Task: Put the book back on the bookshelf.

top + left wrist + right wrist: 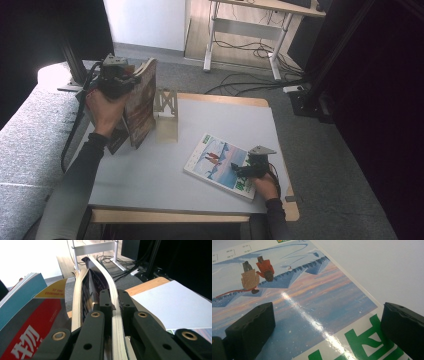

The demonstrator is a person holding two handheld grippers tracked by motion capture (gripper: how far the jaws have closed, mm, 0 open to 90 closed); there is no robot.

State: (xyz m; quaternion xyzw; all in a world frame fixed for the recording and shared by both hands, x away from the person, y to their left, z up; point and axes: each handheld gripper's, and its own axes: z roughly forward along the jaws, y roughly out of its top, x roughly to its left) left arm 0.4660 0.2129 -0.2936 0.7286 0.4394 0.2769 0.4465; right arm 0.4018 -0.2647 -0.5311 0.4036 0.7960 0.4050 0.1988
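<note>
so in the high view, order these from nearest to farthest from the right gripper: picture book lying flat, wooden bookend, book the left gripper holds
From the right gripper:
1. Picture book, lying flat directly under its open jaws, at the table's near right.
2. Wooden bookend, standing at the table's far left edge.
3. Brown book, upright just left of the bookend, clamped in the left gripper.

Flat glossy picture book [220, 165]: blue-and-pink snow scene, two small figures in orange and tan, green lettering on white border. Upright book [141, 102]: reddish-brown patterned cover, cream page edges. Table [165, 185]: pale grey top, light wood rim.
</note>
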